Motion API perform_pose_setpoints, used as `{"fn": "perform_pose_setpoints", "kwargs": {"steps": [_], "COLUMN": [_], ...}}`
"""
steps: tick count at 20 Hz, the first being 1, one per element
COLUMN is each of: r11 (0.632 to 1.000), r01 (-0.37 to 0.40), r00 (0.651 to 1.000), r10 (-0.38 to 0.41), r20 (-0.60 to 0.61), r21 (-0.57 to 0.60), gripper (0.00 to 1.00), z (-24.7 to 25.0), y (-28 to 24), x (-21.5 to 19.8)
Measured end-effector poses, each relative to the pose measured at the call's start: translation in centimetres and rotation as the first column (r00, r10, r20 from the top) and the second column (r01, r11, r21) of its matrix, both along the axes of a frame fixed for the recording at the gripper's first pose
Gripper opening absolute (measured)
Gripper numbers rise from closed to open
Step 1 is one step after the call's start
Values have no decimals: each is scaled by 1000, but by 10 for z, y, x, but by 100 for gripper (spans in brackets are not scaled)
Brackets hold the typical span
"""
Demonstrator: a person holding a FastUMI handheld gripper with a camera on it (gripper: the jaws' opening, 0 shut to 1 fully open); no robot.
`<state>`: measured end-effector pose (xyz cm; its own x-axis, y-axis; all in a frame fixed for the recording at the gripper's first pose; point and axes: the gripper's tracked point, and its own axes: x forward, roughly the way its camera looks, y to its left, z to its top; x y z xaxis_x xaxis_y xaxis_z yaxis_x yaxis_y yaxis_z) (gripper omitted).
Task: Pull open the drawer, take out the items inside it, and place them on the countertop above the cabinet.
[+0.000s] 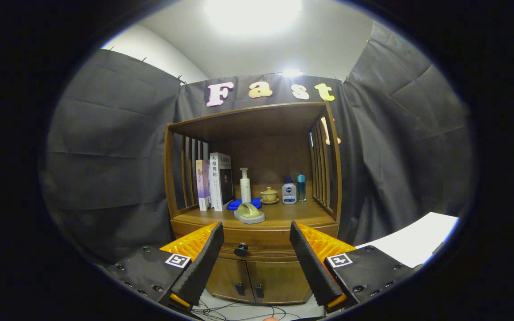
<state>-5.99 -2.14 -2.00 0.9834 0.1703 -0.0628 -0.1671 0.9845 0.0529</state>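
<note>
Your tool (254,249) is spread wide, grasping nothing, and the closed drawer (257,247) sits just ahead with its dark knob (241,249) between the fingers. Beyond them, the bench (292,216) carries books (214,180), bottles (289,191) and a yellow-green sponge (249,212).

Drawer knob (241,249) sits below countertop (283,217), above 2 doors (257,278).

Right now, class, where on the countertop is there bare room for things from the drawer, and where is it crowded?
The countertop is bare along its front right, between the sponge and the right slats. The back is crowded: books, pump bottle, teacup, two small bottles. The tool is open, its fingers either side of the drawer knob.
</note>
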Motion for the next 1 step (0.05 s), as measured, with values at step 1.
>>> {"fn": "perform_pose_setpoints", "kwargs": {"steps": [1], "r11": [1000], "r01": [-2], "r00": [1000], "r10": [2], "r20": [2], "r21": [-6], "gripper": [95], "z": [1], "y": [1], "x": [-1]}}
